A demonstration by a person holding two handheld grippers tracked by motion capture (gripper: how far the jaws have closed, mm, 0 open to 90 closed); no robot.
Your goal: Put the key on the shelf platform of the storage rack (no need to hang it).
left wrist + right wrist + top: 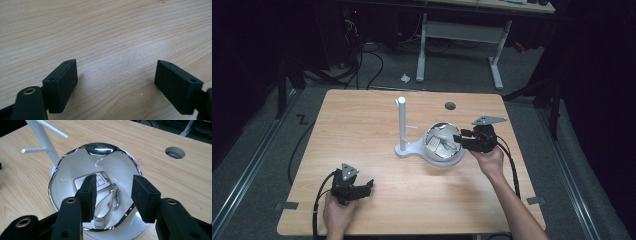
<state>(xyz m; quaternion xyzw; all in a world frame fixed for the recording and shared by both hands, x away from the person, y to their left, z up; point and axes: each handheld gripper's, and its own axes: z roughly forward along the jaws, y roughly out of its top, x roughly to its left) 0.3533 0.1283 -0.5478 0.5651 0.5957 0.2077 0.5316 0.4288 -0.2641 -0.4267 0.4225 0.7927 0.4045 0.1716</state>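
Note:
A white bowl with a silver wavy rim (443, 161) (100, 148) sits mid-table beside a white post stand (402, 122) (45, 140). Inside the bowl lies a white key fob (100, 181) (441, 146) with a grey strap and a metal clip (103, 207). My right gripper (460, 136) (115, 181) hovers over the bowl's right side, open, with its pads above the strap and not touching it. My left gripper (368, 186) (116, 67) rests low over bare wood at the front left, open, with nothing between its pads.
The wooden table (362, 130) has a round cable hole (450, 106) (175, 152) behind the bowl. The stand's thin side pegs (53, 129) stick out near the bowl's far left. Beyond the table are a desk frame and cables on the floor.

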